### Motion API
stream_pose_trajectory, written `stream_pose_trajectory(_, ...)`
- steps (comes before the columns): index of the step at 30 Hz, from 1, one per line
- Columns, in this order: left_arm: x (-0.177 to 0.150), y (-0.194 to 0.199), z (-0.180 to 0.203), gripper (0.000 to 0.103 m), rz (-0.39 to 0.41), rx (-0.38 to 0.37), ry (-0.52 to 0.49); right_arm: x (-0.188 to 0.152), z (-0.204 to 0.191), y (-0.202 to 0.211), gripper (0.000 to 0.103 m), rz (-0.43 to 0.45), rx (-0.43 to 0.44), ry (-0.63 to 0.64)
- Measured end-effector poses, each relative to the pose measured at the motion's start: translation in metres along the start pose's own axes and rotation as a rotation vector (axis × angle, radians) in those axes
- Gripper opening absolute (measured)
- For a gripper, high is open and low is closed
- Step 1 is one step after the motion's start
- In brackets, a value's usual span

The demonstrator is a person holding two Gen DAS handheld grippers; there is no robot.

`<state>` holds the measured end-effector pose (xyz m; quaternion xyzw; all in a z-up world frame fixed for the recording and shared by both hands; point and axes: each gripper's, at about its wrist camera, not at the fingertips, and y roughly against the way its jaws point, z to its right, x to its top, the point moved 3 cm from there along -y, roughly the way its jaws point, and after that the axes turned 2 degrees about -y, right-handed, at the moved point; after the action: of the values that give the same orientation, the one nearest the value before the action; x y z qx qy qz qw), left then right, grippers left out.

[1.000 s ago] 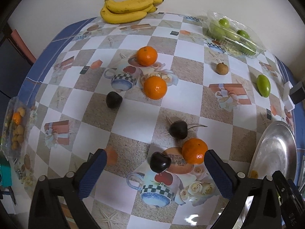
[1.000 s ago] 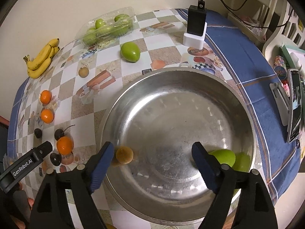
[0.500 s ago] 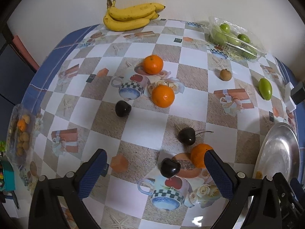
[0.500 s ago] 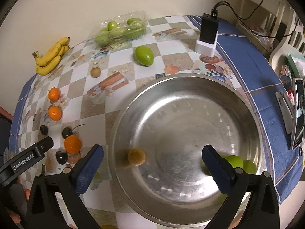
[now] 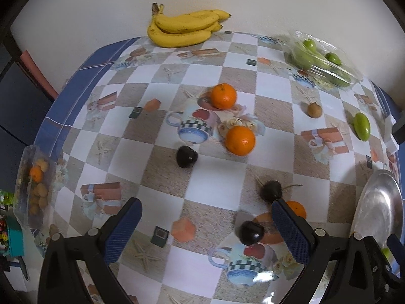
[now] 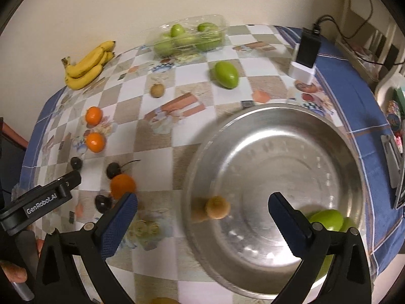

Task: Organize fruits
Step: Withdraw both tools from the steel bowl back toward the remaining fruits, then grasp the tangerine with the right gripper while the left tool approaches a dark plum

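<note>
The right gripper [image 6: 202,211] jaws have just been opening and now stand wide apart, with nothing between them. The small brown fruit [image 6: 217,207] released into the metal bowl [image 6: 291,131] now lies further inward from the bowl's left rim than one second ago. The left gripper [image 5: 206,219] view has shifted: the orange [image 5: 296,209] is now partly hidden behind its right finger.

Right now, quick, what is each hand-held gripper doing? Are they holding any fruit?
Left hand-held gripper: open, holding nothing, above the table.
Right hand-held gripper: jaws have just been opening, now wide open, holding nothing, above the metal bowl.
</note>
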<state>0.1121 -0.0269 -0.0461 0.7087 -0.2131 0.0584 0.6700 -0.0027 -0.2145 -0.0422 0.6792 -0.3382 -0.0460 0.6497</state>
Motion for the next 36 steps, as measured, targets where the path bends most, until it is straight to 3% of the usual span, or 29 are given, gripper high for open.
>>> stream_pose_trajectory(4, 0.004, -0.001, -0.011, 0.103, -0.001, 0.0, 0.018, 0.003, -0.016, -0.001, 0.103, -0.008, 0.006, 0.028)
stream_pose_trajectory(10, 0.013, 0.004, -0.028, 0.103, 0.022, 0.008, 0.031, 0.015, -0.042, 0.002, 0.103, 0.003, 0.09, 0.047)
stream_pose_trajectory(20, 0.023, -0.007, -0.06, 0.103, 0.008, 0.009, 0.096, 0.028, -0.072, -0.013, 0.103, -0.017, 0.093, 0.108)
stream_pose_trajectory(26, 0.025, -0.02, -0.067, 0.103, -0.021, -0.031, 0.123, 0.037, -0.082, -0.022, 0.103, -0.032, 0.117, 0.129)
stream_pose_trajectory(29, 0.023, -0.024, -0.064, 0.103, -0.038, -0.09, 0.14, 0.035, -0.088, -0.028, 0.103, -0.041, 0.15, 0.133)
stream_pose_trajectory(36, 0.017, -0.032, -0.048, 0.103, -0.069, -0.117, 0.104, 0.02, -0.09, -0.047, 0.103, -0.09, 0.158, 0.137)
